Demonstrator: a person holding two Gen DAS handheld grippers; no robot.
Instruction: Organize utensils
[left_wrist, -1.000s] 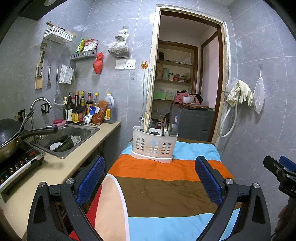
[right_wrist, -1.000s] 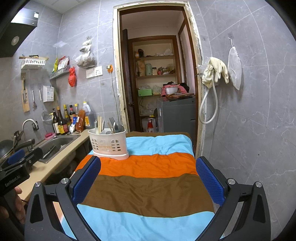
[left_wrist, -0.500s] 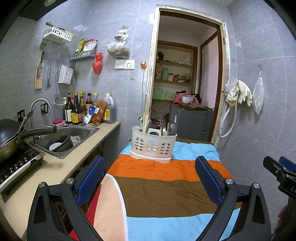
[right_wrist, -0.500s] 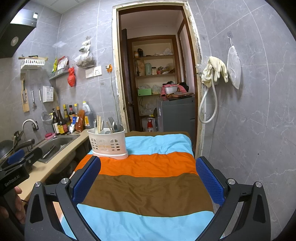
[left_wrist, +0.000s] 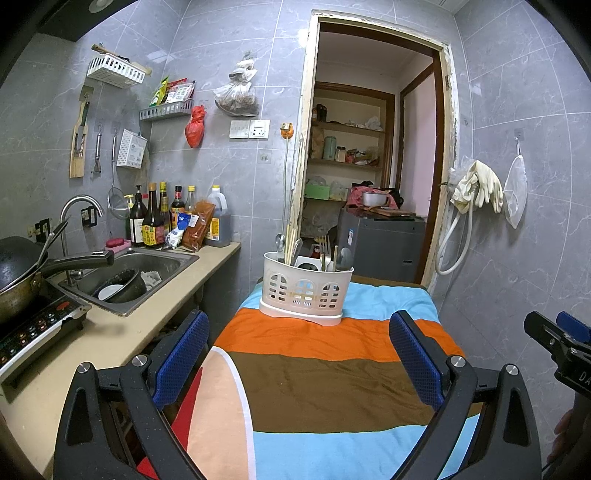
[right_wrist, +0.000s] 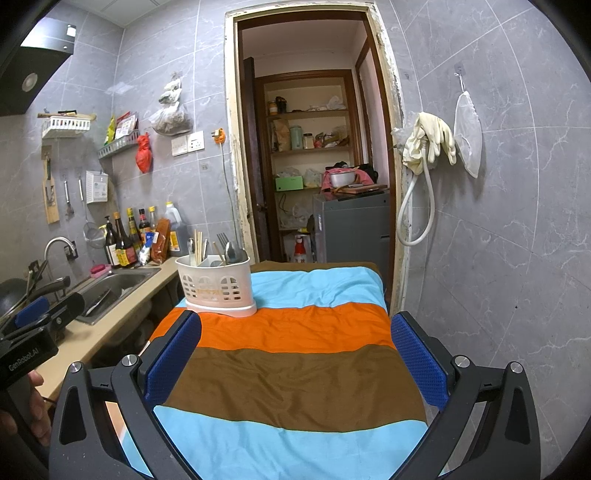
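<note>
Fingers of the left gripper (left_wrist: 299, 360) stand wide apart with nothing between the blue pads; fingers of the right gripper (right_wrist: 297, 363) are equally spread and empty. Both grippers hover above the near part of the striped cloth (right_wrist: 295, 384) covering the table. Farther along, on the orange and light-blue bands toward the cloth's left side, stands the white utensil caddy (left_wrist: 304, 293), upright, holding spoons, forks and chopsticks (right_wrist: 198, 245). Left of the table run the counter (left_wrist: 122, 339) and sink (left_wrist: 147, 267). Beyond is an open doorway (right_wrist: 314, 166).
</note>
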